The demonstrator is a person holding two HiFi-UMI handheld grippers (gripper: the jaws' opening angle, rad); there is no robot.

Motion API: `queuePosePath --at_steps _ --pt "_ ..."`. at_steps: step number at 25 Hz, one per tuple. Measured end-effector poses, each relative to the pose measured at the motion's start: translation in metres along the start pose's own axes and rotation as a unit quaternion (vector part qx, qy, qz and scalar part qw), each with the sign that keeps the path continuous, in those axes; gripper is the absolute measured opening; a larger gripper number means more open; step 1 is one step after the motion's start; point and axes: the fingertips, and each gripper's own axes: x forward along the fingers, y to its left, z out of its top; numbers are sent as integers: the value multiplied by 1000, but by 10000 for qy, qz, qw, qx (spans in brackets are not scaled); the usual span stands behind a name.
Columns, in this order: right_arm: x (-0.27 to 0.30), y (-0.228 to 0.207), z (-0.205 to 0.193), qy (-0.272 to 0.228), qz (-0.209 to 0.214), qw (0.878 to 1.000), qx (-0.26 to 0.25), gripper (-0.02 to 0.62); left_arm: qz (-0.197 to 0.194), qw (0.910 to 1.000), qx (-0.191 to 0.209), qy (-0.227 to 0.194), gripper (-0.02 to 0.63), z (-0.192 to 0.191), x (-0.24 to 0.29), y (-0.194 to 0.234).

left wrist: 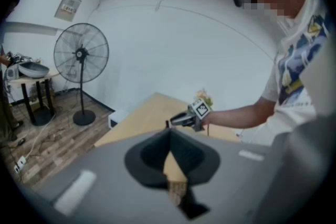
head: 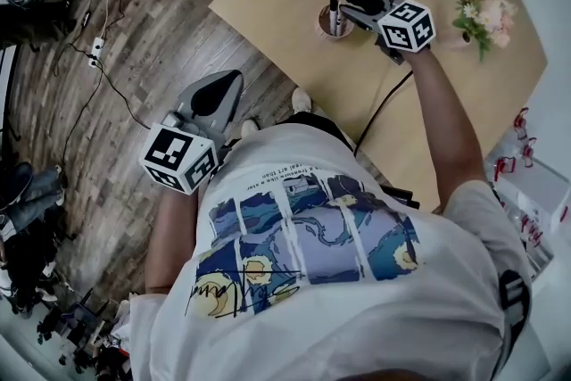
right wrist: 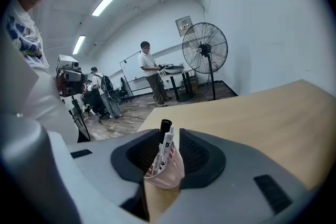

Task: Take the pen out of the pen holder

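The right hand-held gripper (right wrist: pixel 167 136) hides the base of the pen holder (right wrist: pixel 165 174); print on the pen (right wrist: pixel 167 147) is unreadably small.

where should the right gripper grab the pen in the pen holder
Grip the pen by its upper end, the only part standing clear of the pen holder rim. Bring the right gripper down from above, jaws open on either side, since the pen stands nearly upright and the holder hides the rest.

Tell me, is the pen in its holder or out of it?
In. The pen stands upright in the pen holder, cap above the rim, between the right claw's open jaws.
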Motion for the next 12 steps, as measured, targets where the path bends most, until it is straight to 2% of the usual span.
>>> queuePosePath --at_steps 8,12 --pt "12 -1 -6 75 503 9987 16 100 121 9999 -86 3 8 5 9 -2" --pt "16 4 -6 72 662 9978 8 79 145 9998 -108 32 8 4 10 1"
